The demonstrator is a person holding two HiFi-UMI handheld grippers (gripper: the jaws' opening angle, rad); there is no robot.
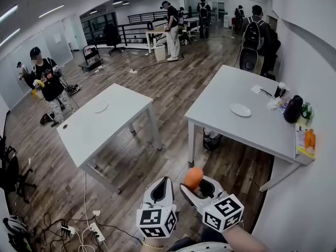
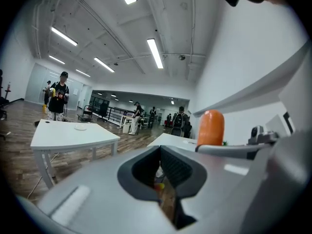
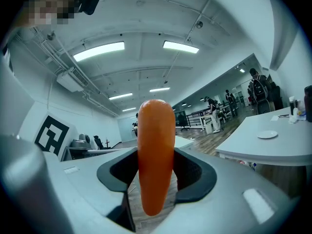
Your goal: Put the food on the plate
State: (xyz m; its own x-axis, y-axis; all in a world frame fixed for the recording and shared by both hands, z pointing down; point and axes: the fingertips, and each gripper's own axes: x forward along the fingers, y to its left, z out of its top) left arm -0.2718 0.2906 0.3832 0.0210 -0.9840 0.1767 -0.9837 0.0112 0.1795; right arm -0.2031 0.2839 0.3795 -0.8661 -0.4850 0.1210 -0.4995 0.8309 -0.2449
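An orange carrot-like food piece [image 1: 192,177] stands upright between the jaws of my right gripper [image 1: 196,187], which is shut on it, low in the head view. In the right gripper view the carrot [image 3: 155,160] fills the gap of the right gripper [image 3: 156,182]. My left gripper [image 1: 160,192] hangs just left of it, jaws together and holding nothing. The left gripper [image 2: 163,172] sees the carrot [image 2: 210,127] to its right. A white plate [image 1: 240,109] lies on the right-hand white table [image 1: 226,122], well ahead of both grippers.
A second white table [image 1: 105,127] at the left carries another plate [image 1: 101,107]. The right table's far edge by the wall holds a dark bottle [image 1: 292,109], cups and more orange food [image 1: 310,139]. Cables and a power strip [image 1: 94,230] lie on the wooden floor. People stand farther off.
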